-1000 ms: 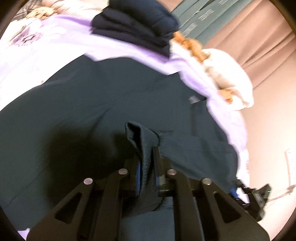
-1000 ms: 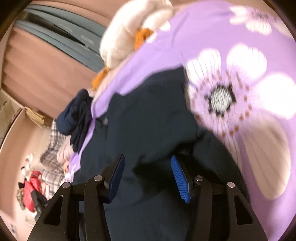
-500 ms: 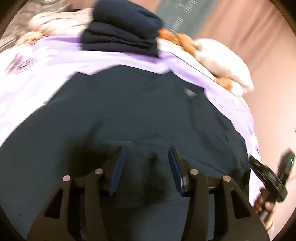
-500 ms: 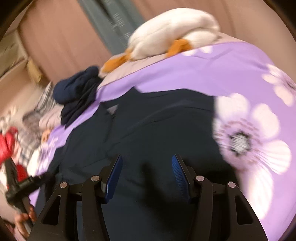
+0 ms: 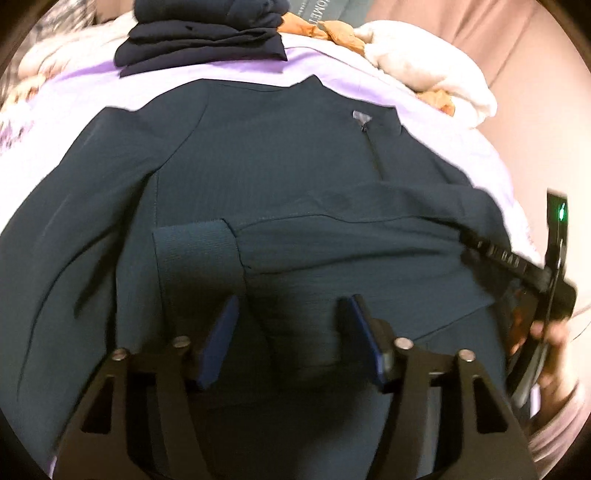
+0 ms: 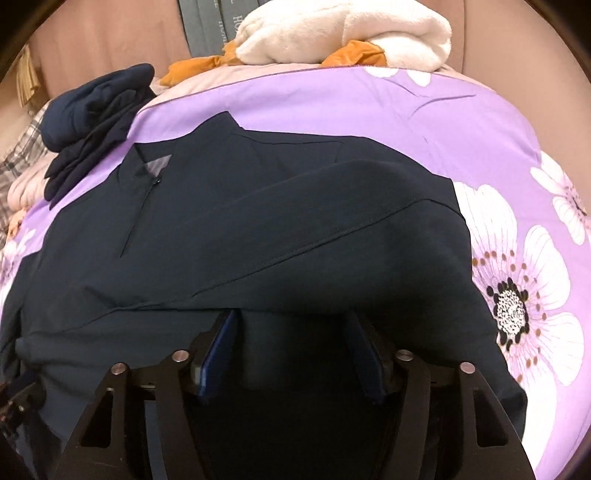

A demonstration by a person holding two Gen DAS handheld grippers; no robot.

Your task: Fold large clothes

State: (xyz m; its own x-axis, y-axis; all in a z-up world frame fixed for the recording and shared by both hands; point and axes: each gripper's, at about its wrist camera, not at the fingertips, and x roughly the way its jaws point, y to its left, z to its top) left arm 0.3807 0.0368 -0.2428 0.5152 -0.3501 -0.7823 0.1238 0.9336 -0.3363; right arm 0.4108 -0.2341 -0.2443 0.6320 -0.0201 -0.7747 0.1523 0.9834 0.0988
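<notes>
A dark blue-green zip-neck top [image 5: 266, 155] lies spread on the purple flowered bedspread [image 5: 332, 66]. One sleeve is folded across its body, and its ribbed cuff [image 5: 195, 254] lies flat just ahead of my left gripper [image 5: 292, 299]. The left jaws are opening, with nothing pinched between the blue pads. In the right wrist view the same top [image 6: 240, 221] fills the middle. My right gripper [image 6: 291, 314] hovers at a folded sleeve edge, jaws opening, pads not pressing on cloth. The right gripper [image 5: 517, 266] also shows in a hand at the left view's right edge.
A stack of folded navy clothes [image 5: 203, 33] [image 6: 96, 122] sits at the bed's far side. Beside it lies a white plush toy with orange parts [image 5: 424, 74] [image 6: 332, 33]. Checked fabric [image 6: 22, 155] lies far left. Bare bedspread [image 6: 480, 147] extends to the right.
The left gripper let go of the ribbed cuff, which now lies flat on the top, and its jaws spread wide. The right view rolled upright, and the right gripper shifted over the folded sleeve.
</notes>
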